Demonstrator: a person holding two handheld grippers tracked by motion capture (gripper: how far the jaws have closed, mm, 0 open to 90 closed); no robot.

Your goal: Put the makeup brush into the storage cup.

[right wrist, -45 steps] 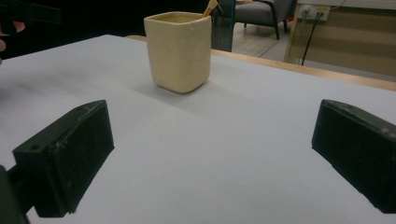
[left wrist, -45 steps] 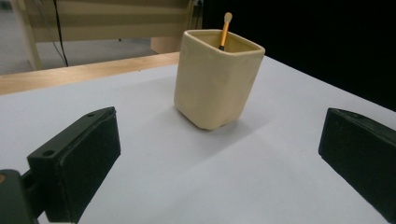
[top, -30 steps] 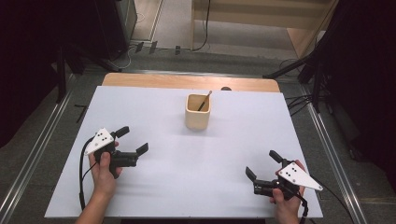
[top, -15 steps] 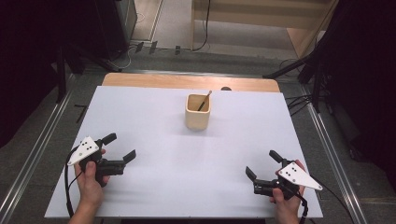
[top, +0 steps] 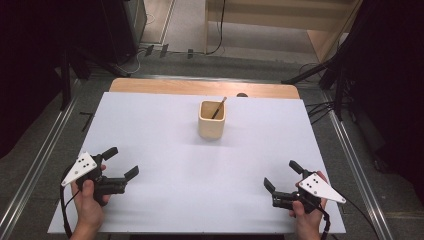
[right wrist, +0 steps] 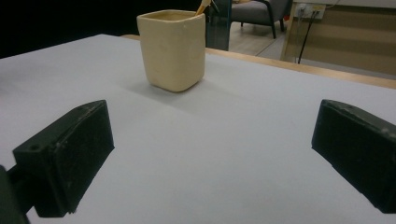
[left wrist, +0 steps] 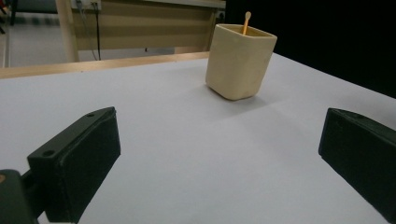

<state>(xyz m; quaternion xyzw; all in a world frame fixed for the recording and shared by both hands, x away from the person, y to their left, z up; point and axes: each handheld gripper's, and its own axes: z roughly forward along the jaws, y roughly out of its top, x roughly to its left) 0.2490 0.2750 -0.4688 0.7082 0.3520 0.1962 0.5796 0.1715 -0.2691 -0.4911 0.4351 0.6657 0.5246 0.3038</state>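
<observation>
A cream square cup [top: 212,120] stands upright on the white table [top: 160,130], back of centre, with a thin wooden stick [top: 218,107] leaning inside it. My left gripper [top: 121,162] rests at the front left, open, nothing between its jaws. At the front right my right gripper [top: 282,175] is also open and holds nothing. The left gripper view has the cup [left wrist: 239,61] ahead and to the right, its stick [left wrist: 245,21] poking above the rim. From the right gripper view the cup [right wrist: 173,50] stands ahead and left of centre.
A wooden strip [top: 200,88] runs along the table's far edge. Metal rails [top: 35,165] flank the table on both sides. Beyond it are cables on the floor and a wooden cabinet [top: 280,20]. A wide bare stretch of table lies between both grippers and the cup.
My left gripper has moved back toward the front-left corner of the table, away from the cup. The right gripper has stayed in place.
</observation>
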